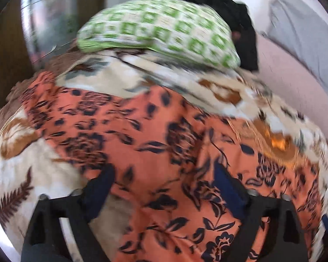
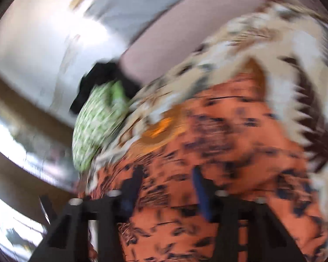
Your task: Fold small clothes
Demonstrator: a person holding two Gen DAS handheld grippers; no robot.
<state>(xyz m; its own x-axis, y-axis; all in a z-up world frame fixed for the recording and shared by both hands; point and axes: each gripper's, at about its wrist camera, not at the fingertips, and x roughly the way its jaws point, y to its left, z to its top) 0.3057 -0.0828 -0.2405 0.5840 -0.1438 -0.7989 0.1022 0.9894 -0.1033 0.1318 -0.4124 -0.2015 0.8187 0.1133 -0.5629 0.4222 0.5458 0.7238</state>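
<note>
An orange garment with a dark floral print [image 1: 155, 144] lies spread on a cream leaf-patterned bedspread [image 1: 17, 170]. My left gripper [image 1: 164, 174] is open just above the garment, its fingers wide apart with cloth showing between them. In the right wrist view the same orange garment [image 2: 240, 152] fills the lower right, much blurred. My right gripper [image 2: 167, 179] is open over the garment's left edge, nothing between its fingers. A folded green-and-white checked cloth [image 1: 159, 28] lies beyond the garment, and it also shows in the right wrist view [image 2: 94, 126].
A black garment [image 1: 236, 19] lies behind the green cloth, also in the right wrist view [image 2: 91, 85]. A pink sheet [image 1: 290, 74] and grey cloth [image 1: 306, 26] lie to the right. A wooden-framed window [image 1: 43, 15] stands at the left.
</note>
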